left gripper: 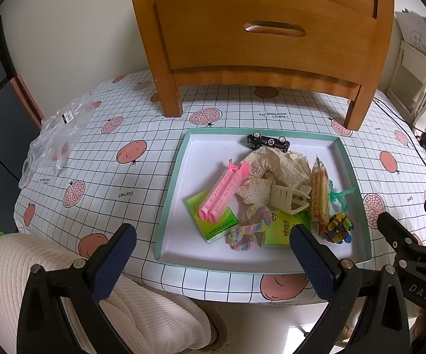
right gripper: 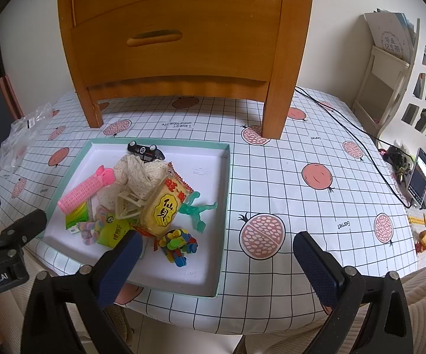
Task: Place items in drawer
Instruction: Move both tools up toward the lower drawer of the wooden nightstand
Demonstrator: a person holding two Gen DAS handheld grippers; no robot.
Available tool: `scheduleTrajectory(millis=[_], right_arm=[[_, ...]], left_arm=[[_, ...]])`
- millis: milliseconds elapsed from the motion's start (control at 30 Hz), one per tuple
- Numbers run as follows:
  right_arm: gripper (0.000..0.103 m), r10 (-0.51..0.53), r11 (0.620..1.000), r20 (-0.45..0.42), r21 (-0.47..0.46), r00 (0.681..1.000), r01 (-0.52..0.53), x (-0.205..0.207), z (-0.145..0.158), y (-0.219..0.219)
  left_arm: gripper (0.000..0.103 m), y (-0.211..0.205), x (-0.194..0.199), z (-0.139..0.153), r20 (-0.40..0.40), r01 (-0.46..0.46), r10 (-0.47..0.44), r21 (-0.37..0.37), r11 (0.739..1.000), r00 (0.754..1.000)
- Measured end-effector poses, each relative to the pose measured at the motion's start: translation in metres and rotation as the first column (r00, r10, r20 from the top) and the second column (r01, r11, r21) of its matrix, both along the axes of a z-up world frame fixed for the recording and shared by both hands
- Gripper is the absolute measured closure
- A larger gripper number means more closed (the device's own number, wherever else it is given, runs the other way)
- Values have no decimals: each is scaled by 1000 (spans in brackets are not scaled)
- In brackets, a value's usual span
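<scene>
With your left gripper (left gripper: 213, 253) and right gripper (right gripper: 217, 262) both spread and empty, the drawer (left gripper: 272, 29) was closed, so anything lifted from the tray (left gripper: 171, 183) risked having nowhere to go.

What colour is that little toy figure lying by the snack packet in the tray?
The small translucent plastic figure is mint green, clearest in the right wrist view.

The left gripper (left gripper: 213, 261) and right gripper (right gripper: 217, 268) hovered side by side at the tabletop's near edge, jaws spread wide, gripping nothing.
</scene>
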State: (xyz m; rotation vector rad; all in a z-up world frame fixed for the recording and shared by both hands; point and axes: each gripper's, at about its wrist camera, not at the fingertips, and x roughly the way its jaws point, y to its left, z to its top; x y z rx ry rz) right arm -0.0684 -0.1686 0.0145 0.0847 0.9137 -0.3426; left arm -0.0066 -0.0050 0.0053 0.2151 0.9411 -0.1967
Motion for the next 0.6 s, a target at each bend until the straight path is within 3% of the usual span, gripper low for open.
scheduleTrajectory(millis=[600], right_arm=[[0, -20, 1000, 64, 10, 998, 19, -3, 22, -7]], left_arm=[[0, 2, 13, 23, 20, 2, 0, -66, 998, 1000]])
